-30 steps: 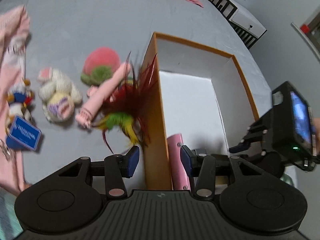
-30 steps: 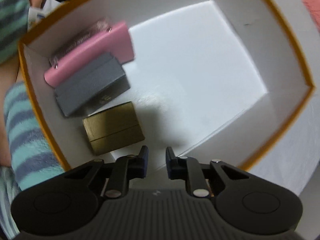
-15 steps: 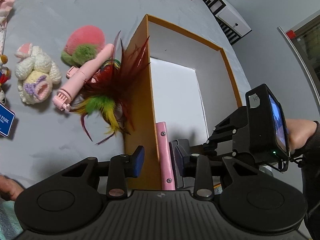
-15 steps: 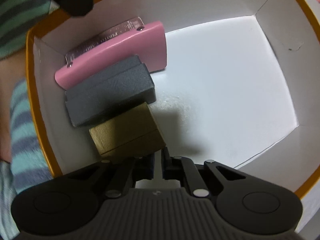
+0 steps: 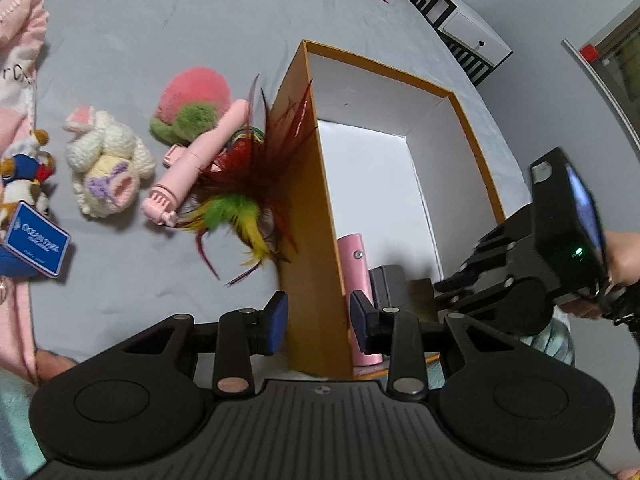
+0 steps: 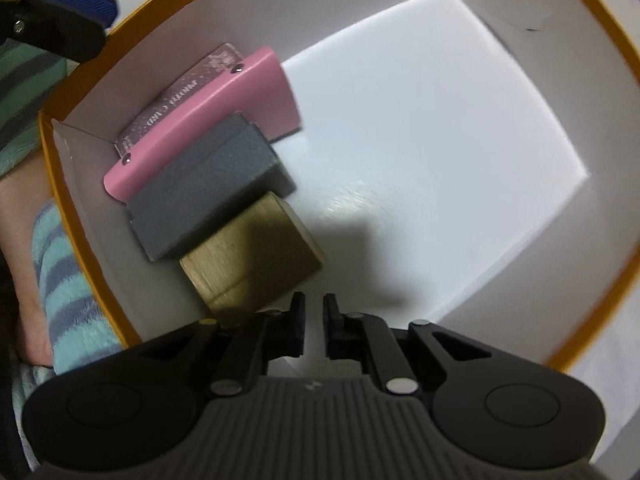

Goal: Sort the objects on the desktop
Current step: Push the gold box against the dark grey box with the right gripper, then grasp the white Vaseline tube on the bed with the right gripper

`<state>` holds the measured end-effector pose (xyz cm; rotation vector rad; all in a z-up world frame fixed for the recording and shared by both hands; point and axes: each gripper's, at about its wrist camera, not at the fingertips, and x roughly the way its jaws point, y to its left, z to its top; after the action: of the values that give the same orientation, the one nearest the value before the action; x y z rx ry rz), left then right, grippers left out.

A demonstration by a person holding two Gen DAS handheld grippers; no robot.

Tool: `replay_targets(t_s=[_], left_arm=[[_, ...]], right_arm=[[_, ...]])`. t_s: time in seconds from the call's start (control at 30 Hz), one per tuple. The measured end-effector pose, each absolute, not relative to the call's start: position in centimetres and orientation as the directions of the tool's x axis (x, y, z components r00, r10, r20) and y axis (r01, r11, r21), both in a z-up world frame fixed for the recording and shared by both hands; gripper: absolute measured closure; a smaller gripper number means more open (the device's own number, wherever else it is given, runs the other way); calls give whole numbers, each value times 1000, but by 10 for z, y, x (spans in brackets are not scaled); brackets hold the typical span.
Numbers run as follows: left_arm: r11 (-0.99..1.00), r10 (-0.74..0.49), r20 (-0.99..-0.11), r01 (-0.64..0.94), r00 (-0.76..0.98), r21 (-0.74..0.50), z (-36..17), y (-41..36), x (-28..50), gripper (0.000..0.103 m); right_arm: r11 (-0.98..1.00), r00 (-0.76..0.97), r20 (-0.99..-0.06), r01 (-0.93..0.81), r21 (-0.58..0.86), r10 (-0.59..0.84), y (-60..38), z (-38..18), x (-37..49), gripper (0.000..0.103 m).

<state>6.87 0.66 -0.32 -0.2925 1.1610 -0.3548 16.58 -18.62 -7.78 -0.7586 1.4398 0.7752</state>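
Observation:
An orange box with a white inside lies on the grey bed. My left gripper is open, its jaws straddling the box's near left wall without touching it. Inside the box a pink case, a dark grey box and a gold box stand side by side in the near left corner; the pink case also shows in the left wrist view. My right gripper hovers inside the box beside the gold box, jaws slightly apart and empty.
Left of the box lie a feather toy, a pink handheld fan, a pink and green plush, a white knitted plush, a blue card and pink cloth. A white cabinet stands behind.
My left gripper opened wider and shifted at the box wall. My right gripper pulled back slightly from the gold box and its jaws parted a little.

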Motion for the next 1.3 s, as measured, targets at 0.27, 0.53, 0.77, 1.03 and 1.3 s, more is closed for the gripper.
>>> replay_targets(t_s=[0.27, 0.53, 0.77, 1.03, 1.3], left_arm=[[932, -362, -854, 150, 375, -329, 8, 24, 54, 65], [959, -278, -879, 166, 387, -230, 8, 48, 39, 65], [967, -242, -889, 166, 388, -191, 1, 58, 25, 65], [979, -201, -882, 98, 426, -176, -2, 75, 23, 65], [986, -156, -879, 25, 450, -162, -9, 94, 27, 65]], right_arm=[[635, 201, -979, -761, -136, 31, -192, -29, 137, 81], [642, 365, -888, -758, -111, 278, -163, 25, 91, 81], [513, 310, -865, -855, -73, 394, -101, 10, 43, 81], [459, 224, -877, -888, -4, 426, -41, -27, 31, 81], [498, 169, -895, -864, 66, 413, -7, -60, 49, 81]])
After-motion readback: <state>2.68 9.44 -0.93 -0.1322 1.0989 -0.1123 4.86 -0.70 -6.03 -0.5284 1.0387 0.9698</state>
